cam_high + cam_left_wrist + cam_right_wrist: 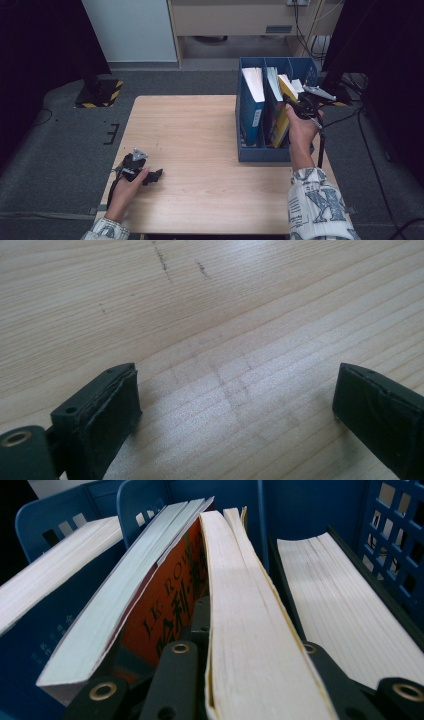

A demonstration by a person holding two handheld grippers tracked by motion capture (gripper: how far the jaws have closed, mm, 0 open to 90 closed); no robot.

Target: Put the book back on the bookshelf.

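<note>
The right gripper is clamped on a thick cream-paged book, one jaw on each side of it, with the page edges running up between them in the right gripper view. In the high view this yellow-covered book leans tilted in the middle compartment of a blue file rack that stands on the right part of the wooden table. Just beside it in the same compartment sits a book with an orange cover, which bears "J.K. ROW" in dark letters and large Chinese characters beneath; its page block looks pale bluish. The compartment on one side holds a blue-covered book with faint small print that cannot be read, and the one on the other side holds another book with white pages next to the rack's gridded wall. The rack's dividers have slotted, rounded tops. Well apart, near the table's left front corner, the left gripper rests low over the bare wood, its jaws spread wide with nothing between them.
</note>
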